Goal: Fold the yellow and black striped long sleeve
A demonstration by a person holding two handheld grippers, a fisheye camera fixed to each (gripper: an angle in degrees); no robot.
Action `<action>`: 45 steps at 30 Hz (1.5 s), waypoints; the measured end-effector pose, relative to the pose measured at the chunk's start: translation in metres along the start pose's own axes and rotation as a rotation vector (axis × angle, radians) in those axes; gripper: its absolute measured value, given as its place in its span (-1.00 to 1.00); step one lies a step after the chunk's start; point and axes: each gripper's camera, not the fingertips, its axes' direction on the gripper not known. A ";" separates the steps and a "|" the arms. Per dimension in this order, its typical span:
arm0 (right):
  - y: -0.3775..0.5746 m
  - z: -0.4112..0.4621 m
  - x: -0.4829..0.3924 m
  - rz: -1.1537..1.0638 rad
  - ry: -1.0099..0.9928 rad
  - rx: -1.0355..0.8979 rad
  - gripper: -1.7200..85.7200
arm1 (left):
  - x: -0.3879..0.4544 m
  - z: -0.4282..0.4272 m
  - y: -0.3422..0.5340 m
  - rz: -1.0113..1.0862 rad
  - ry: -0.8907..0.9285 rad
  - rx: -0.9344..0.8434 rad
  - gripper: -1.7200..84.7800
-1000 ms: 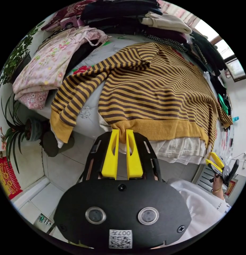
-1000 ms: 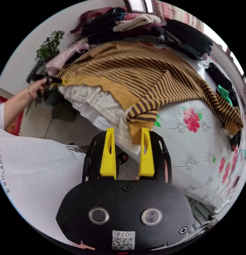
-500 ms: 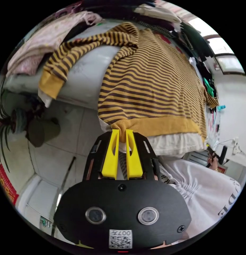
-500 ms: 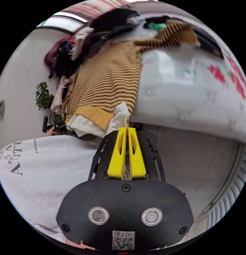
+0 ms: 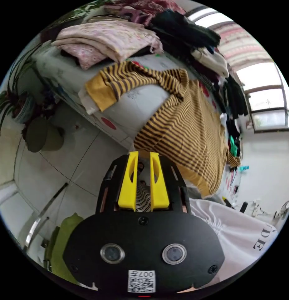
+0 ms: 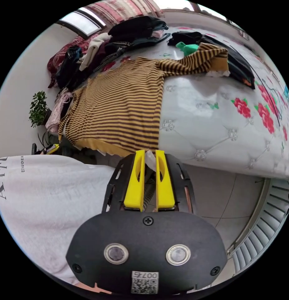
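The yellow and black striped sweater [image 5: 185, 131] lies spread flat on the white flowered bed [image 5: 141, 103], its plain yellow hem along the bed's near edge. One sleeve [image 5: 129, 78] lies out to the side. My left gripper [image 5: 144, 153] sits just below the hem corner, jaws slightly apart with nothing between them. In the right gripper view the sweater [image 6: 119, 106] stretches away with its other sleeve [image 6: 194, 61] out across the bed [image 6: 213, 125]. My right gripper [image 6: 149, 152] is at the other hem corner, jaws slightly apart, a white inner-layer tip loose between them.
Pink floral clothes [image 5: 110, 37] and a dark heap of garments [image 5: 188, 31] line the bed's far side. A dark pile [image 6: 132, 28] and a green item [image 6: 188, 48] lie behind the sweater. Potted plants [image 5: 13, 103] stand on the tiled floor. The person's white top [image 6: 41, 193] is close by.
Both grippers pulled the hem toward the bed's edge, laying the sweater flat. Both sets of jaws, shut on the hem corners half a second ago, have parted. Both cameras have rolled.
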 end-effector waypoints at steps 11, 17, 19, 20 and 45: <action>-0.116 0.045 -0.114 -0.212 -0.012 -0.081 -0.84 | -0.151 -0.029 -0.019 -0.484 0.165 0.301 -0.65; -0.147 0.057 -0.148 -0.258 0.023 -0.146 -0.89 | -0.212 -0.019 -0.019 -0.747 0.407 0.395 -0.83; -0.152 0.057 -0.152 -0.253 0.023 -0.160 -0.91 | -0.216 -0.026 -0.012 -0.795 0.484 0.456 -0.96; -0.154 0.055 -0.154 -0.250 0.023 -0.161 -0.92 | -0.212 -0.034 -0.011 -0.753 0.508 0.508 -0.97; -0.160 0.018 -0.112 -0.166 -0.056 -0.093 -0.96 | -0.101 -0.231 -0.114 -0.273 0.538 0.914 -0.98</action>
